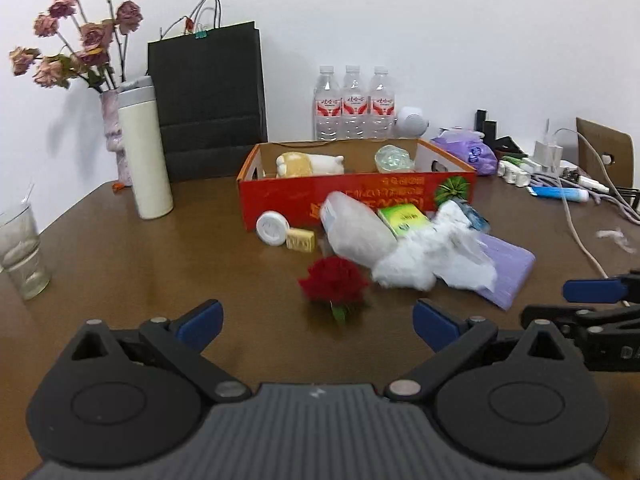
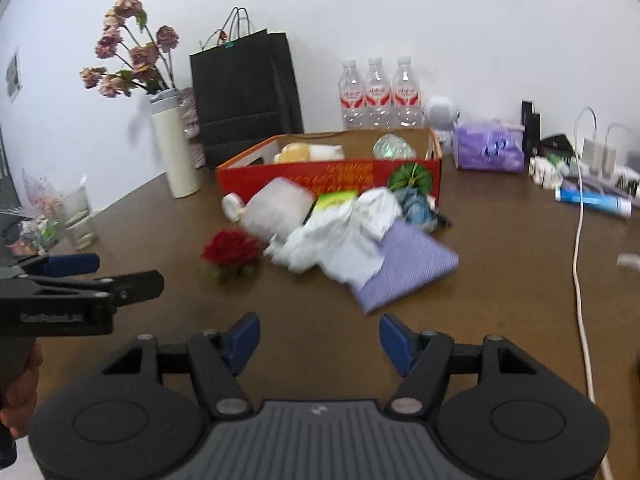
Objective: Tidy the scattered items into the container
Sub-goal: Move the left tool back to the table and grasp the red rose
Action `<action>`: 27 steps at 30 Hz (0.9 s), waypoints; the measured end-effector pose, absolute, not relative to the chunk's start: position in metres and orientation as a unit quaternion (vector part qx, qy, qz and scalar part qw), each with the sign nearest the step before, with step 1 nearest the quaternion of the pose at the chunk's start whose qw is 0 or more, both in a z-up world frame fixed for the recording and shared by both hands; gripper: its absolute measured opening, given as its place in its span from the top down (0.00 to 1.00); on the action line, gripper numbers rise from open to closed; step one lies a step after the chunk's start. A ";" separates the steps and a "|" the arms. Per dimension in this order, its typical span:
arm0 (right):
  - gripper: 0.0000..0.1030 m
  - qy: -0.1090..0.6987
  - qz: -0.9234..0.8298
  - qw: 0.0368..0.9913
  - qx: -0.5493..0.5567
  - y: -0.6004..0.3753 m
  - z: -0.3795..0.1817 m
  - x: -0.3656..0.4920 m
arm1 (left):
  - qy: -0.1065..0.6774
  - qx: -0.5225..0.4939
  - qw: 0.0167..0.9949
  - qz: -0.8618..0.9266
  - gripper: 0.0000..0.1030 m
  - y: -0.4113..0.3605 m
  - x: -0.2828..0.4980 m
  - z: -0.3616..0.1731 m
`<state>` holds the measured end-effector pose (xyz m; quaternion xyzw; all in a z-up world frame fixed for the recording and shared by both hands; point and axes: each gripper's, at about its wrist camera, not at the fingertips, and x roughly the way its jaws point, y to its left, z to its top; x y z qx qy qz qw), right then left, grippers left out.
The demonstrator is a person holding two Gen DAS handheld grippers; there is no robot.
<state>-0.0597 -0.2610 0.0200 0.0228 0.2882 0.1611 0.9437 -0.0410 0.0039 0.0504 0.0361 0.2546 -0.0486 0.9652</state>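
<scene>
A red cardboard box (image 1: 352,194) (image 2: 320,174) stands mid-table and holds a plush toy (image 1: 310,164) and a clear plastic item (image 1: 394,159). In front of it lie a white round lid (image 1: 273,227), a small yellow block (image 1: 301,240), a white plastic bag (image 1: 354,228), a green packet (image 1: 404,218), crumpled white tissue (image 1: 424,258) (image 2: 340,236), a purple cloth (image 1: 506,270) (image 2: 404,266) and a red flower (image 1: 334,280) (image 2: 230,252). My left gripper (image 1: 318,320) is open, just short of the flower. My right gripper (image 2: 320,338) is open, near the purple cloth.
A white tumbler (image 1: 146,152), a vase of dried roses (image 1: 80,52), a black paper bag (image 1: 208,100), three water bottles (image 1: 354,104) and a glass (image 1: 22,252) ring the table. A purple tissue pack (image 2: 490,148), chargers and a white cable (image 2: 578,240) lie at right.
</scene>
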 end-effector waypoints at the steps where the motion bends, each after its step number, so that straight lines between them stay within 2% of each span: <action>1: 0.36 0.286 0.161 0.944 0.019 -0.261 0.021 -0.053 | 0.257 0.035 0.964 -0.053 0.00 0.004 -0.031 0.048; 6: 0.36 0.288 0.159 0.944 -0.004 -0.255 0.017 -0.017 | 0.276 0.041 0.958 -0.071 0.00 -0.002 0.019 0.030; 8: 0.36 0.288 0.161 0.944 -0.008 -0.252 0.016 -0.003 | 0.295 0.042 0.951 -0.086 0.04 -0.003 0.035 0.022; 10: 0.36 0.282 0.167 0.945 -0.009 -0.247 0.016 0.012 | 0.312 0.043 0.945 -0.090 0.19 -0.002 0.047 0.015; 12: 0.36 0.273 0.172 0.946 -0.012 -0.241 0.018 0.024 | 0.328 0.029 0.940 -0.092 0.25 0.003 0.056 0.011; 14: 0.37 0.266 0.173 0.948 -0.022 -0.233 0.017 0.035 | 0.337 0.015 0.937 -0.093 0.40 0.008 0.061 0.008; 15: 0.37 0.264 0.166 0.950 -0.029 -0.230 0.016 0.043 | 0.340 0.012 0.936 -0.090 0.51 0.010 0.062 0.008; 16: 0.37 0.266 0.155 0.951 -0.032 -0.228 0.014 0.051 | 0.342 0.013 0.936 -0.088 0.55 0.011 0.063 0.008; 18: 0.44 0.280 0.147 0.948 -0.027 -0.228 0.010 0.065 | 0.336 0.008 0.938 -0.086 0.60 0.016 0.060 0.010; 19: 0.51 0.290 0.144 0.946 -0.027 -0.228 0.007 0.071 | 0.331 0.001 0.940 -0.088 0.60 0.020 0.057 0.012; 21: 0.74 0.302 0.138 0.943 -0.035 -0.227 0.000 0.074 | 0.317 -0.012 0.944 -0.086 0.61 0.027 0.048 0.017; 22: 0.92 0.301 0.141 0.942 -0.033 -0.227 -0.001 0.072 | 0.312 -0.015 0.946 -0.084 0.61 0.029 0.044 0.021; 27: 0.92 0.249 0.154 0.956 -0.013 -0.235 0.021 0.033 | 0.301 -0.022 0.950 -0.078 0.61 0.035 0.018 0.034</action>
